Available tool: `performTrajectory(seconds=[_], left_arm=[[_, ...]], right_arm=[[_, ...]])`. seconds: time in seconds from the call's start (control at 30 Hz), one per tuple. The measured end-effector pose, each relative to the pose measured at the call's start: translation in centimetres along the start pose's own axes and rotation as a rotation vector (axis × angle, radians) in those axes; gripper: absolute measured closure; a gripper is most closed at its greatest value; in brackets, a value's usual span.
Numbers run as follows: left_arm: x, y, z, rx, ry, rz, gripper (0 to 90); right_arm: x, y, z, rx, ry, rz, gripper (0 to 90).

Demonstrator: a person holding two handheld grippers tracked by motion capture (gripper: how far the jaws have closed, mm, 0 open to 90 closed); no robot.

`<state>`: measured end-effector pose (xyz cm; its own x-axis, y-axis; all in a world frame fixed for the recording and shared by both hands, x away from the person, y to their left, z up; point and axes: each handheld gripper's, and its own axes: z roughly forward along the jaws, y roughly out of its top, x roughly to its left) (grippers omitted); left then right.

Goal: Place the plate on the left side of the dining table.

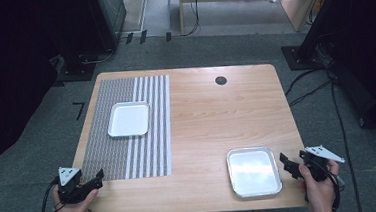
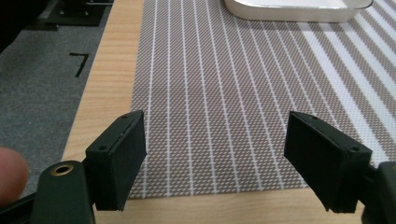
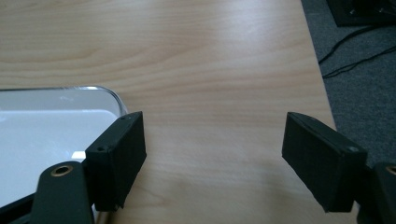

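A: Nearest us, the left gripper point(image 1: 97, 178) sits at the placemat's point(image 1: 128, 140) near edge, jaws apart, empty. The right one?

B: The right gripper point(image 1: 291, 165), just beside the near metal tray point(image 1: 254, 172), jaws spread, holds nothing

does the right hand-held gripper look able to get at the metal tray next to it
Probably yes: the right hand-held gripper is open and empty, just right of the metal tray, with only bare table between them.

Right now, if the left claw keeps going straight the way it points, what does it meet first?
Likely the tray on the striped mat. The left claw is open with nothing between its jaws, pointing along the mat toward that tray. Height is unclear.
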<state>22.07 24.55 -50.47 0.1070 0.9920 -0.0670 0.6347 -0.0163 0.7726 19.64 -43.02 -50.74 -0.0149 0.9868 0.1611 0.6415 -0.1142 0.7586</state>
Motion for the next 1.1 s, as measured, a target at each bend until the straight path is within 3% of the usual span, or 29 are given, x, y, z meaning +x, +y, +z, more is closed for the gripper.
performTrajectory(seconds=[0.17, 0.4, 0.67, 0.8, 0.83, 0.87, 1.1], left_arm=[[0.5, -0.6, 0.0, 0.012, 0.019, 0.006, 22.4], [0.7, -0.7, 0.3, 0.040, 0.027, 0.009, 23.0], [0.3, -0.9, 0.6, 0.057, 0.063, 0.036, 23.1], [0.3, -0.9, 0.6, 0.056, 0.060, 0.035, 23.2], [0.3, -0.9, 0.6, 0.056, 0.060, 0.035, 23.2], [0.3, -0.9, 0.6, 0.056, 0.060, 0.035, 23.2], [0.3, -1.0, 0.6, 0.052, 0.060, 0.036, 23.2]], right_arm=[[-1.0, -1.1, -0.5, 0.011, 0.001, 0.014, 22.1], [-1.4, -2.4, -0.8, 0.021, 0.014, 0.006, 20.4], [-0.6, -2.7, -0.5, 0.018, -0.015, -0.046, 13.8], [0.2, -2.9, -0.2, 0.045, -0.058, -0.120, 5.6], [0.2, -2.9, -0.2, 0.045, -0.058, -0.120, 5.6], [0.6, -3.0, 0.0, 0.053, -0.069, -0.116, 0.0], [0.5, -3.3, -0.1, 0.042, -0.066, -0.114, 0.0]])
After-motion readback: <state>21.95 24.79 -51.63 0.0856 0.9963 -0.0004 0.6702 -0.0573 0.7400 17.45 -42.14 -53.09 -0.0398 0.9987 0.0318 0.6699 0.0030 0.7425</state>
